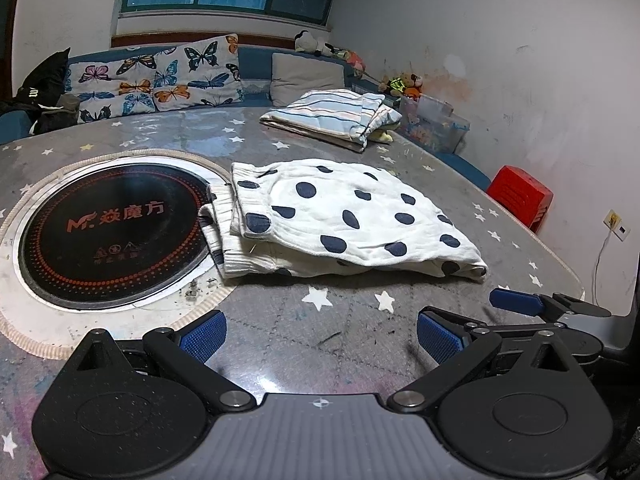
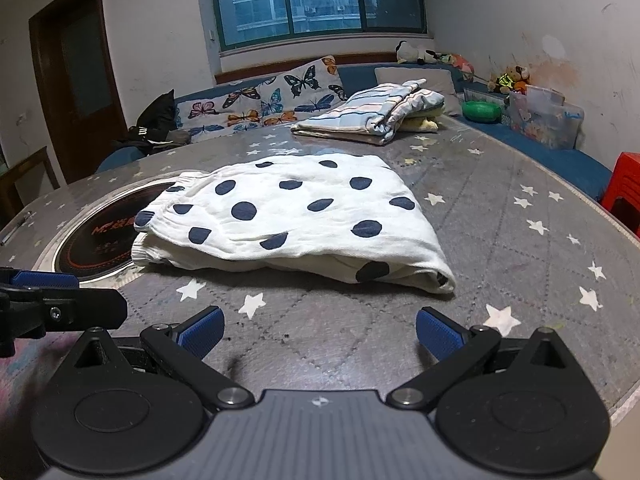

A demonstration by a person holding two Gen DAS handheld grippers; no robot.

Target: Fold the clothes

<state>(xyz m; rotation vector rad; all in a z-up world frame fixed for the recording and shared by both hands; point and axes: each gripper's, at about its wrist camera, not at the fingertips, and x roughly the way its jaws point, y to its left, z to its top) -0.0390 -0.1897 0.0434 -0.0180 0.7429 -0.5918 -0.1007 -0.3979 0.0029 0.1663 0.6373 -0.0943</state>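
A white garment with dark blue dots (image 1: 344,220) (image 2: 296,220) lies folded on the grey star-patterned table (image 1: 352,320) (image 2: 500,232). Its ribbed cuffs rest on the rim of the black round cooktop (image 1: 112,240) (image 2: 96,236). My left gripper (image 1: 320,336) hovers open over the table just short of the garment, holding nothing. My right gripper (image 2: 320,334) is open too, near the garment's front edge, and empty. In the left wrist view a blue fingertip of the right gripper (image 1: 516,300) shows at the right. The left gripper's finger (image 2: 44,280) appears at the left of the right wrist view.
A folded striped cloth pile (image 1: 336,118) (image 2: 372,116) sits at the table's far side. Behind are a sofa with butterfly cushions (image 1: 160,76) (image 2: 272,98), a clear toy box (image 1: 436,126) (image 2: 548,120), a red stool (image 1: 520,196) (image 2: 624,192) and a green object (image 2: 482,111).
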